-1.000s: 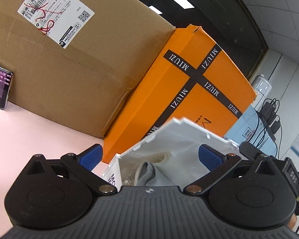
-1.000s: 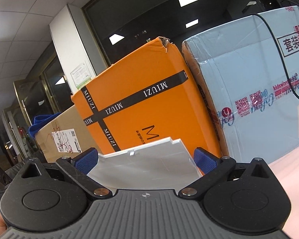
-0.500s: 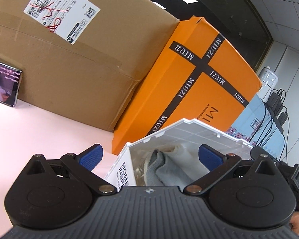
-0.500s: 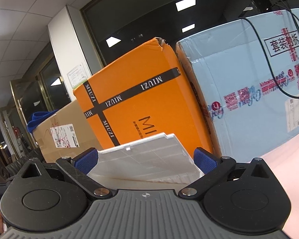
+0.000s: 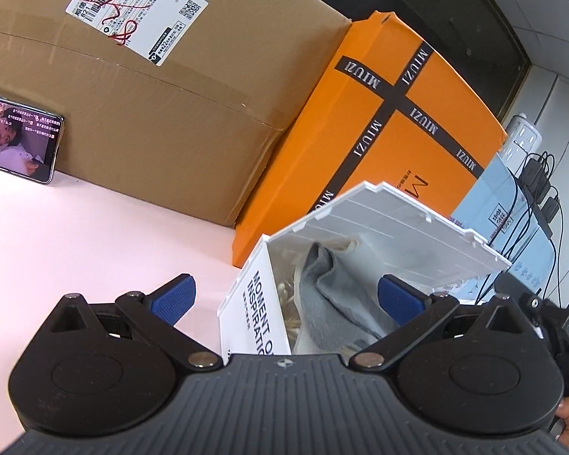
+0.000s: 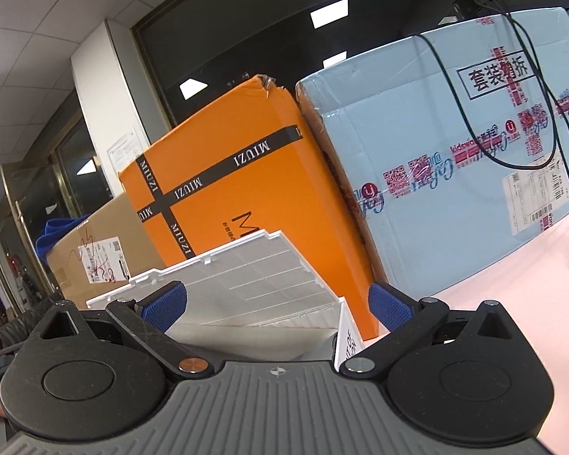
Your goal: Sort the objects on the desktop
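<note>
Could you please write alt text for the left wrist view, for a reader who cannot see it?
The open left gripper faces a white storage box with its lid raised and grey cloth inside. Behind it on the pink table stand a brown carton and an orange box; a phone leans against the carton.

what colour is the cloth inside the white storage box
Grey, the cloth lies inside the white storage box; best seen in the left wrist view.

storage box (image 5: 258, 314) on desk (image 5: 76, 235) | cloth (image 5: 334, 292) inside | cartons (image 5: 390, 144) behind | phone (image 5: 17, 138) far left
</note>
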The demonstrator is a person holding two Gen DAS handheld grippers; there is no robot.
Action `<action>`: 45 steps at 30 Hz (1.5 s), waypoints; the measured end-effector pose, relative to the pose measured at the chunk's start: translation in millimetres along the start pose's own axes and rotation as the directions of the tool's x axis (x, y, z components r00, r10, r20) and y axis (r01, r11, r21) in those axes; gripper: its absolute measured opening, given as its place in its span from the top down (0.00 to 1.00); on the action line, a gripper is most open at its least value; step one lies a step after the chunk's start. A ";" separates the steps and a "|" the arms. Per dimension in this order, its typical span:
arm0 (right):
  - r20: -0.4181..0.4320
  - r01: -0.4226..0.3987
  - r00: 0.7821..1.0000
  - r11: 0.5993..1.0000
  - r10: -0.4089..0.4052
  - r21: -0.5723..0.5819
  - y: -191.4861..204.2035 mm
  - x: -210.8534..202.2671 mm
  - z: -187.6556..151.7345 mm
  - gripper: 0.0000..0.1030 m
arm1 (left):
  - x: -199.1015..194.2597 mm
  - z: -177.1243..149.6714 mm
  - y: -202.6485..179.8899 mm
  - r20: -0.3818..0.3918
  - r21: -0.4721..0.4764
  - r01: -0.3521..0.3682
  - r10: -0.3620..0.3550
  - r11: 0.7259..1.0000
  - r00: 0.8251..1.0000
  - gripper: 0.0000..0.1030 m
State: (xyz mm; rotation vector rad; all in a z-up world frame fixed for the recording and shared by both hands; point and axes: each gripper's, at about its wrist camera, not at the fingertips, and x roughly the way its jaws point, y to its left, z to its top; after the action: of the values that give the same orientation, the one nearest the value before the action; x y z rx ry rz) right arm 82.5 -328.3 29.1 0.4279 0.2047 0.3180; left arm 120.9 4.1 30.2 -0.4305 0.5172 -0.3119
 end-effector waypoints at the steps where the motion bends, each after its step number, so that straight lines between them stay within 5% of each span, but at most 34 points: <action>1: 0.015 0.000 1.000 1.000 0.000 0.000 0.6 -1.5 0.6 0.00 | -0.5 -0.3 -1.2 -0.001 0.004 0.001 -0.001 1.000 1.000 0.00; 10: 0.115 0.062 0.992 0.996 -0.055 -0.060 25.9 2.9 21.1 0.00 | -22.6 6.0 -7.5 0.107 0.005 0.097 -0.097 0.995 0.990 0.00; 15: 0.055 0.133 0.990 0.988 -0.129 -0.079 25.0 16.2 15.3 0.00 | -30.2 4.9 -5.1 0.185 -0.043 0.151 -0.141 0.988 0.973 0.00; 19: 0.027 0.135 0.991 0.989 -0.133 -0.059 18.7 15.4 10.4 0.00 | -36.2 0.3 -4.0 0.274 -0.087 0.127 -0.099 0.988 0.957 0.00; 32: -0.048 0.174 0.983 0.982 -0.178 -0.067 3.2 -0.2 -10.8 0.00 | -18.7 -27.9 -21.5 0.177 0.068 -0.012 -0.001 0.998 0.984 0.00; 45: -0.053 0.193 0.978 0.973 -0.201 -0.128 9.1 -11.4 -30.5 0.00 | -26.7 -56.6 -11.1 0.182 0.116 -0.013 -0.008 0.993 0.983 0.00</action>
State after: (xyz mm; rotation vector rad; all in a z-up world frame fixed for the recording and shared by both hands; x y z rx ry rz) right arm 61.6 -313.0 7.4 0.2734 0.2880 0.1484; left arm 66.5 -12.9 1.9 -0.3413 0.3185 -0.2953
